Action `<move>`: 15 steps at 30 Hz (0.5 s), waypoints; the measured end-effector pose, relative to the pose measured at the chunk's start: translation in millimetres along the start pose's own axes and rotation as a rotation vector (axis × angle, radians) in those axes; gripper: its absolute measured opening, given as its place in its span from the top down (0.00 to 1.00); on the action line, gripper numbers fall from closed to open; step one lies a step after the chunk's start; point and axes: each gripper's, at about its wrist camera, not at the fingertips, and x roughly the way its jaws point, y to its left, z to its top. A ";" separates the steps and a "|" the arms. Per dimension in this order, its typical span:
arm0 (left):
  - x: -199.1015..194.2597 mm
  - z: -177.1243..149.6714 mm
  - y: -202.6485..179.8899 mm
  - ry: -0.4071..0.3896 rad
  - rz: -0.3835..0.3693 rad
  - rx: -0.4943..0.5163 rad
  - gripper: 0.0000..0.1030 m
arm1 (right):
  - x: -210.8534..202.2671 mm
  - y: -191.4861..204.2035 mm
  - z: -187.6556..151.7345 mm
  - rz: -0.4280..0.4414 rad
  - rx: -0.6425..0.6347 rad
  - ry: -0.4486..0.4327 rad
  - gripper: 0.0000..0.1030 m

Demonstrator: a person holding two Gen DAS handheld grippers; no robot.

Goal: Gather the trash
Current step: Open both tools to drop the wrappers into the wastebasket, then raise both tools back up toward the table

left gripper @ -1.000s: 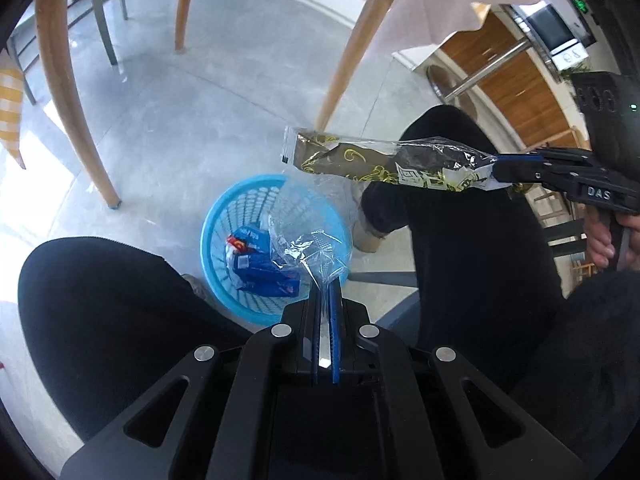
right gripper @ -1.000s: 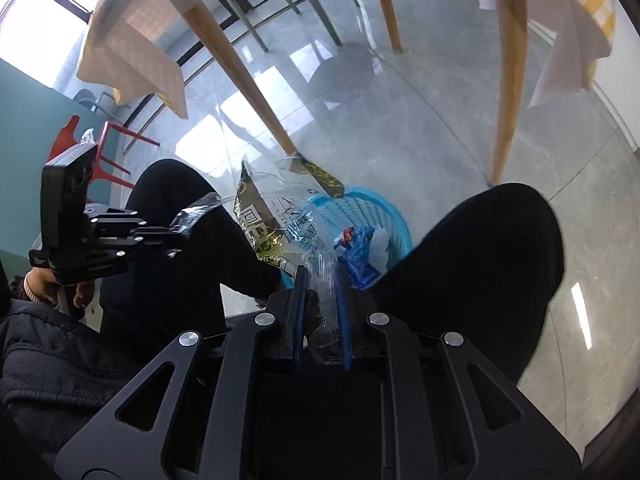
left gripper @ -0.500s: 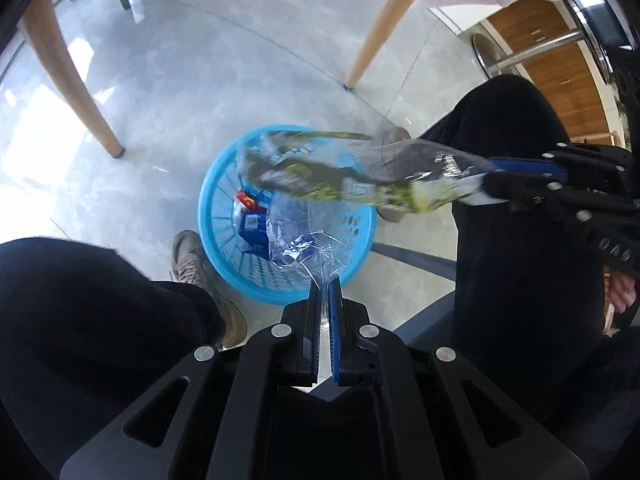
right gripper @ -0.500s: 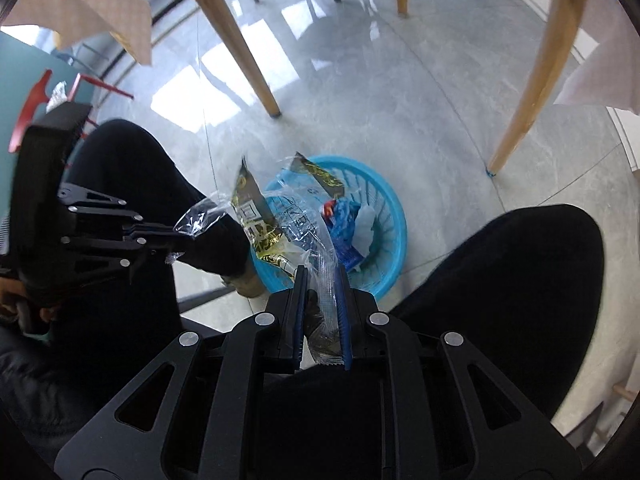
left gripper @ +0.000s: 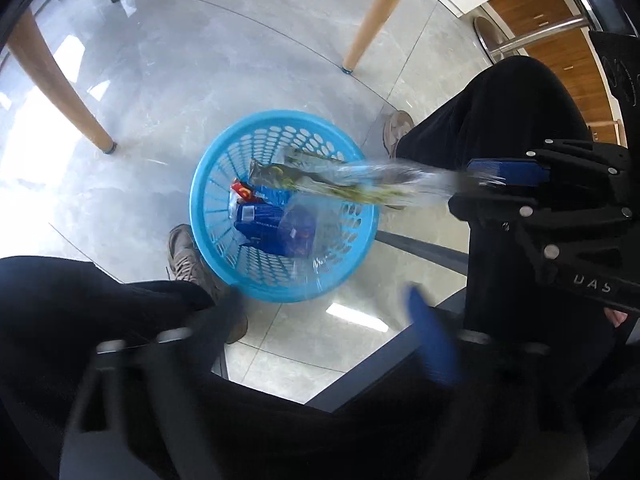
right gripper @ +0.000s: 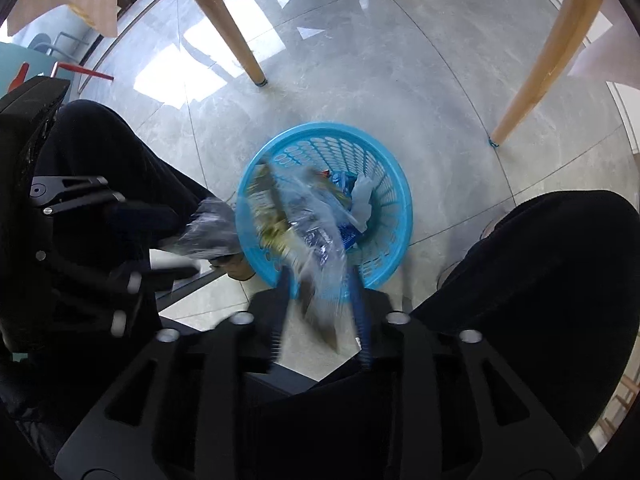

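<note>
Both tongs hang over a blue basket (left gripper: pixel 362 248) that stands on the grey tiled floor (left gripper: pixel 168 80), between the dark-trousered knees (right gripper: pixel 540 264) of a seated person. Left tongs (left gripper: pixel 320 320) stand spread wide, their jaws having just swung apart, blurred at the bottom of the left wrist view, with nothing between them. A clear crumpled wrapper (left gripper: pixel 324 240) lies loose inside the basket by its near wall, on top of a blue packet (left gripper: pixel 260 224) and a red-marked scrap (left gripper: pixel 242 191). Right tongs (right gripper: pixel 318 312) have their jaws partly apart, having just been opening, and a long gold-and-brown printed wrapper (right gripper: pixel 280 232) is between the blue pads (right gripper: pixel 358 312); motion blur hides whether the pads press on it. From the left wrist view that wrapper stretches from the right tongs across the basket's far right rim, its free end over the middle of the basket. Light wooden legs (left gripper: pixel 372 24) of furniture stand on the floor beyond the basket, well apart from it. A brown shoe (left gripper: pixel 188 256) rests just beside the basket's near left rim, another (left gripper: pixel 396 128) near its far right side.
</note>
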 end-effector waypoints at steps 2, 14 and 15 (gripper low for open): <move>-2.8 -1.3 -4.7 -0.024 -0.016 0.019 0.06 | -1.7 2.5 -1.3 -0.001 -0.011 -0.011 0.47; -11.2 -3.8 -10.9 -0.089 -0.030 0.039 0.06 | -23.3 5.2 -4.0 0.056 -0.043 -0.132 0.08; -12.8 -4.2 -11.0 -0.099 -0.032 0.040 0.06 | -24.6 5.0 -4.1 0.060 -0.044 -0.140 0.08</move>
